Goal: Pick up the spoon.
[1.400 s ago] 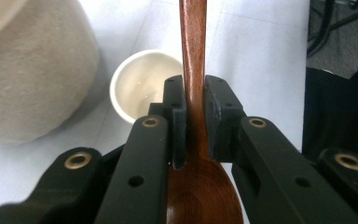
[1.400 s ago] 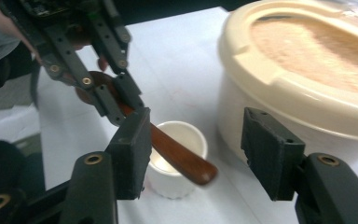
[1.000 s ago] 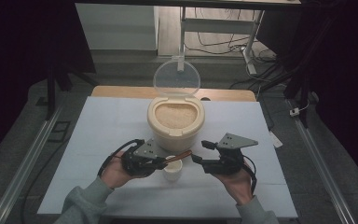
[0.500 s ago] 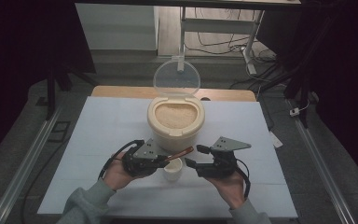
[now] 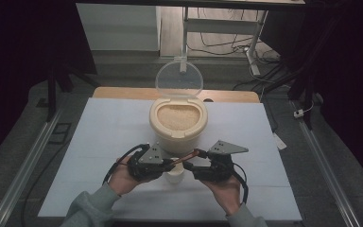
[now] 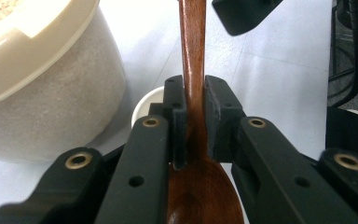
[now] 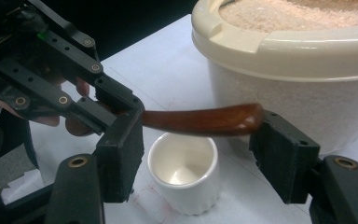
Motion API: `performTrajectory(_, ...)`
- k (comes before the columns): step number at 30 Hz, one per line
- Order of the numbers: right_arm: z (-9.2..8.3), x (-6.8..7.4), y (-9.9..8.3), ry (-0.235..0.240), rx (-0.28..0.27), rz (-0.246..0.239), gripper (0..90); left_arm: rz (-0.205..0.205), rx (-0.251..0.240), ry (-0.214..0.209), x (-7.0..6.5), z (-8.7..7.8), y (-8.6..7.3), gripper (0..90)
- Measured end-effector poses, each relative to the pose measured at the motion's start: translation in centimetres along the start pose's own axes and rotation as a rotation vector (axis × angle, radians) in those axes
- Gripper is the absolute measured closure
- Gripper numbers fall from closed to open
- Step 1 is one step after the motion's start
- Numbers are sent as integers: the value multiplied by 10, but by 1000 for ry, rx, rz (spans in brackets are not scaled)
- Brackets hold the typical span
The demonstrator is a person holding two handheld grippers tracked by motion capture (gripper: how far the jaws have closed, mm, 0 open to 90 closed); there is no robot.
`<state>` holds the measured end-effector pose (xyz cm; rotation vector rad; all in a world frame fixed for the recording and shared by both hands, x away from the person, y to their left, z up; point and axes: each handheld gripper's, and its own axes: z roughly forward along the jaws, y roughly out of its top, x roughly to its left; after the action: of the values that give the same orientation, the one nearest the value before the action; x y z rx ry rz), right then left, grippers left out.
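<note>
Left gripper view: left tool point(image 6: 193, 109) is seen clamped tight on the neck of a wooden spoon point(image 6: 193, 60), pads pressed on both sides, bowl end toward the camera, handle pointed away. Right gripper view: right tool point(image 7: 200, 154) is held wide, jaws just narrowed a little; the spoon handle point(image 7: 205, 120) is laid across the gap, its tip touching the right-hand pad, the other pad not seen to press on it, so no grip is counted. A small white cup point(image 7: 182, 171), empty, is seen directly under the handle. High view: left tool point(image 5: 163, 165) and right tool point(image 5: 191, 166) are met over the cup point(image 5: 174, 174) at the near middle of the white worktop point(image 5: 99, 137). Just beyond, a cream container point(image 5: 177, 124) filled with grain is stood, its clear lid point(image 5: 179, 79) hinged upright at the far side.
</note>
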<state>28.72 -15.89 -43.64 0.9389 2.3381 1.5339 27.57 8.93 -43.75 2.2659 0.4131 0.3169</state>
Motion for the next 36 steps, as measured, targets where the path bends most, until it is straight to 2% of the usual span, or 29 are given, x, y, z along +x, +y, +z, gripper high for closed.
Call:
performTrajectory(12, 0, 3, -1, 8, -34, 21, 480, 14, -1, 5, -4, 2, 2, 789)
performTrajectory(20, -1, 5, -1, 45, -65, 42, 577, 23, 8, 23, -6, 3, 2, 790)
performTrajectory(25, -2, 6, 0, 70, -96, 58, 639, 33, 18, 33, -8, 5, 2, 791)
performTrajectory(27, -3, 6, 1, 91, -123, 75, 689, 36, 17, 32, -9, 5, 2, 792)
performTrajectory(36, -3, 7, 2, 144, -138, 83, 772, 41, 23, 40, -10, 6, 2, 795)
